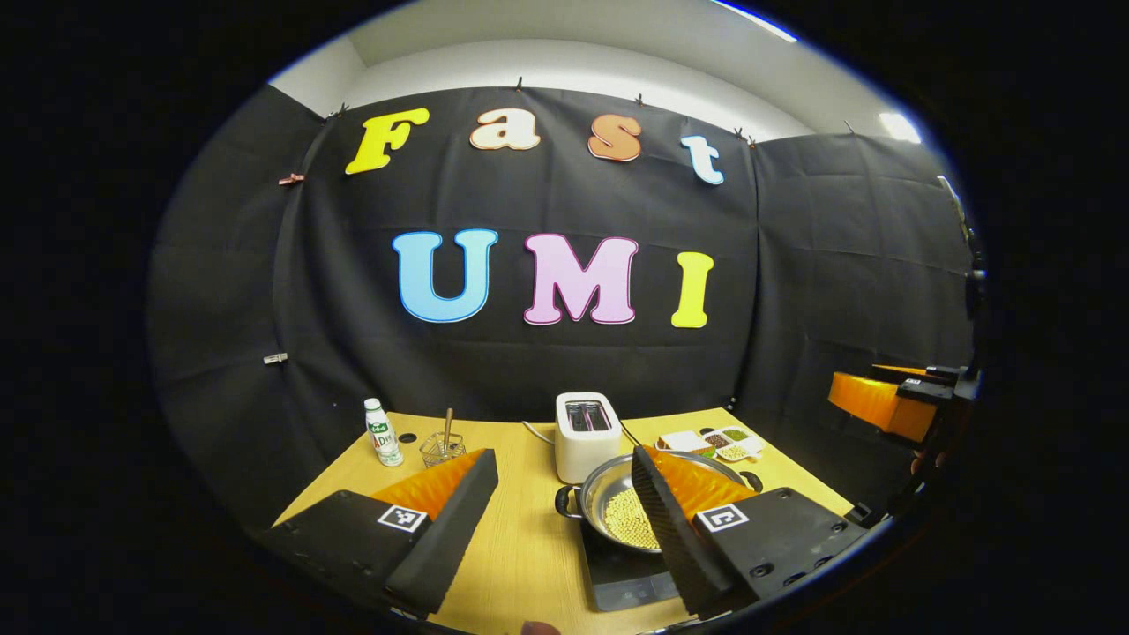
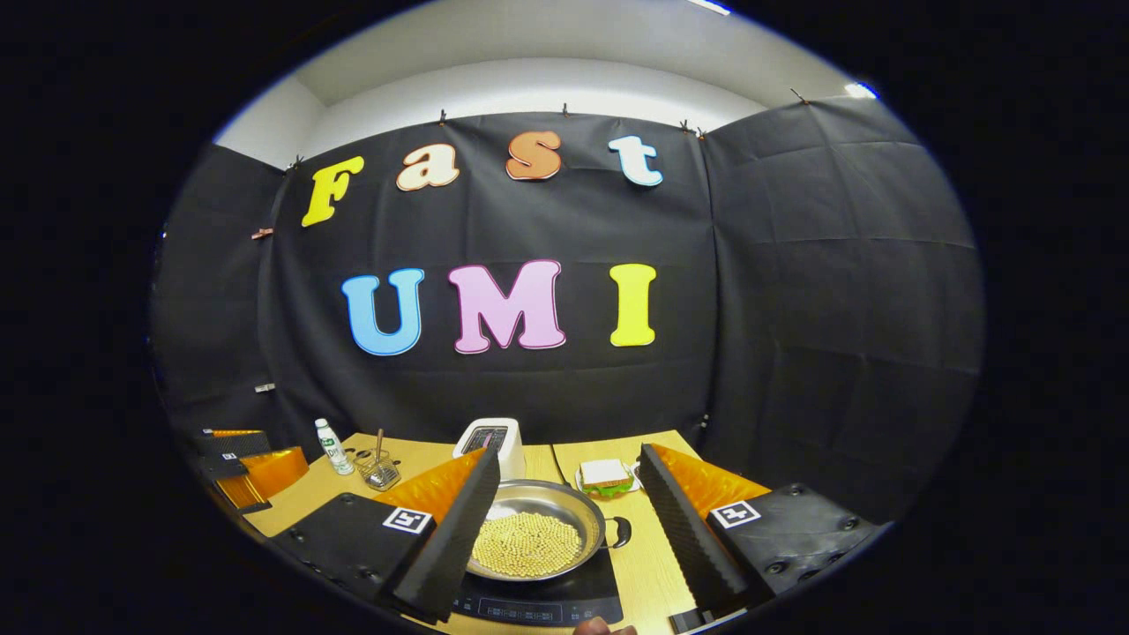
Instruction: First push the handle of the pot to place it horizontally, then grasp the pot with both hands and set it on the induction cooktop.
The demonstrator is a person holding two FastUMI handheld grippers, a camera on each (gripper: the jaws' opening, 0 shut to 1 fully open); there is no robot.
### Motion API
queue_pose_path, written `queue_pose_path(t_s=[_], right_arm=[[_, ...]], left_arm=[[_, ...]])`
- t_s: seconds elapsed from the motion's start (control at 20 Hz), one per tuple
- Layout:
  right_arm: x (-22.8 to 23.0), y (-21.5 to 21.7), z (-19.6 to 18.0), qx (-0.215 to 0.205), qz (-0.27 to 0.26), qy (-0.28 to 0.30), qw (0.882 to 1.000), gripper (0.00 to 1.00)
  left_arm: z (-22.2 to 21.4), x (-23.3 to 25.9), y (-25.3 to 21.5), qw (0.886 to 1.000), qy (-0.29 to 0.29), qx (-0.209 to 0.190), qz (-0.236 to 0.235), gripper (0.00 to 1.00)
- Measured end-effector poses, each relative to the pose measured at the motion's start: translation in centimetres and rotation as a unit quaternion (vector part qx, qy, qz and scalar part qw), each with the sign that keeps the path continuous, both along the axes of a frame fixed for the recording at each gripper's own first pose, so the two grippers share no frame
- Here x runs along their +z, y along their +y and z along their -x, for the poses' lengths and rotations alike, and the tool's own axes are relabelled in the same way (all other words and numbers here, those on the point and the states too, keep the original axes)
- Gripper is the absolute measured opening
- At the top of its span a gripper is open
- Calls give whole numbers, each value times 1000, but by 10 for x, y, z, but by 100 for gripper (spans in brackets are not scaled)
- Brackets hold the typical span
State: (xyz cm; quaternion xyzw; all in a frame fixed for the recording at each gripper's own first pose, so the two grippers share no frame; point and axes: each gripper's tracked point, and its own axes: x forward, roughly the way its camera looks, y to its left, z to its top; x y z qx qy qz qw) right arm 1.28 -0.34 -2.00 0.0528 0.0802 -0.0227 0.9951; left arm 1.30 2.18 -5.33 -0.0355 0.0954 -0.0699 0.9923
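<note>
Pot [image 2: 538, 529] on induction cooktop [image 2: 547, 604], partly hidden behind fingers of left gripper [image 1: 564, 520] and right gripper [image 2: 564, 529], both spread apart.

Silver pot [image 2: 551, 516] of yellow beans [image 2: 527, 544], white toaster [image 1: 586, 435].

In the left gripper view, the left gripper's [image 1: 564, 520] finger at four o'clock hides the right side of the pot [image 1: 609, 511] and much of the induction cooktop [image 1: 622, 578]. The small dishes [image 1: 719, 441] at three o'clock are too small to tell their contents. In the right gripper view, the right gripper's [image 2: 569, 529] finger at seven o'clock covers the pot's [image 2: 538, 534] left rim; the cooktop [image 2: 538, 607] is cut off at six o'clock.
</note>
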Motion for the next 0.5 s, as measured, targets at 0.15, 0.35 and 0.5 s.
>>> queue_pose_path(t_s=[0.15, 0.35, 0.5], right_arm=[[-2, 0, 3, 0, 5, 1, 1000, 98], [-1, 2, -1, 3, 12, 8, 1000, 100], [-2, 2, -2, 2, 11, 12, 1000, 98]], left_arm=[[1, 3, 2, 1000, -2, 4, 0, 95], [-3, 1, 0, 1000, -5, 1, -12, 95], [-5, 1, 0, 1000, -6, 0, -10, 93]])
